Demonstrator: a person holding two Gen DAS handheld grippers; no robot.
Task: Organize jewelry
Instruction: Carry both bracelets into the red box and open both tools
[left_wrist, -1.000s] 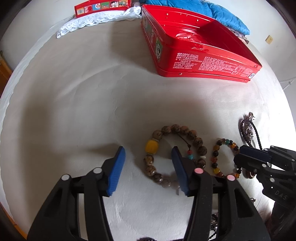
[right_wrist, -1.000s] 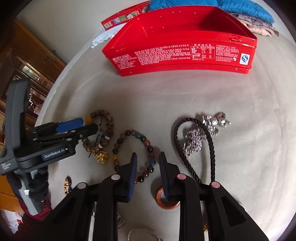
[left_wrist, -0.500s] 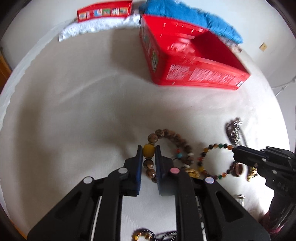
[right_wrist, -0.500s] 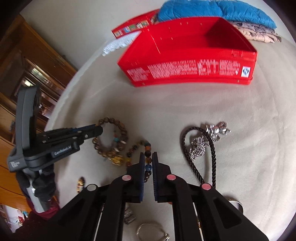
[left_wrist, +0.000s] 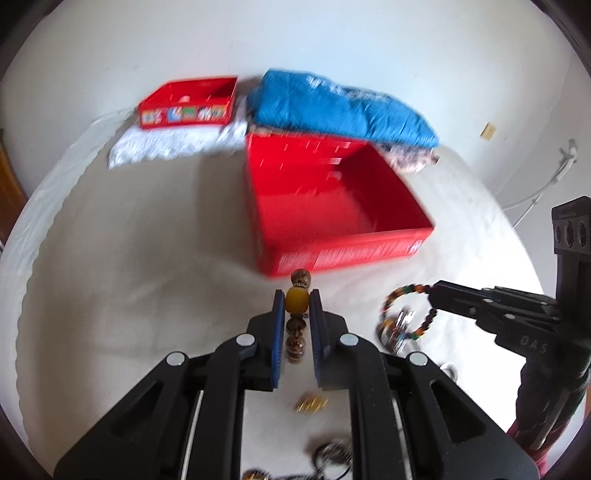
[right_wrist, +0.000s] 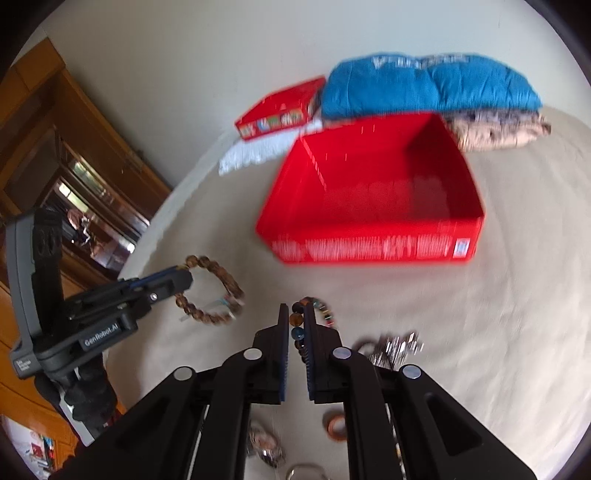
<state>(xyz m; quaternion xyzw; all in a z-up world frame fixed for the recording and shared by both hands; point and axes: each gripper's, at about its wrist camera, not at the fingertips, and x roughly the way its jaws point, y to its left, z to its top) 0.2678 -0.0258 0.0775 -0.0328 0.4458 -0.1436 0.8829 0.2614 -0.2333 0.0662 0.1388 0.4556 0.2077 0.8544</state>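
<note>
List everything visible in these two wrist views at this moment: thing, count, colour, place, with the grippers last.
Large box: one, red, open, empty, centre of the bed.
Small box: one, red, open, on the white lace cloth at the back.
Folded bedding: one blue piece on a patterned one, behind the large box.
Brown bead bracelet: one, with a yellow bead, lifted.
Multicoloured bead bracelet: one, lifted.
Silver necklace: one, blurred, on the bed.
Copper ring: one, on the bed.
Bed cover: cream.
Left gripper: black, blue pads, shut on the brown bead bracelet.
Right gripper: black, shut on the multicoloured bead bracelet.
</note>
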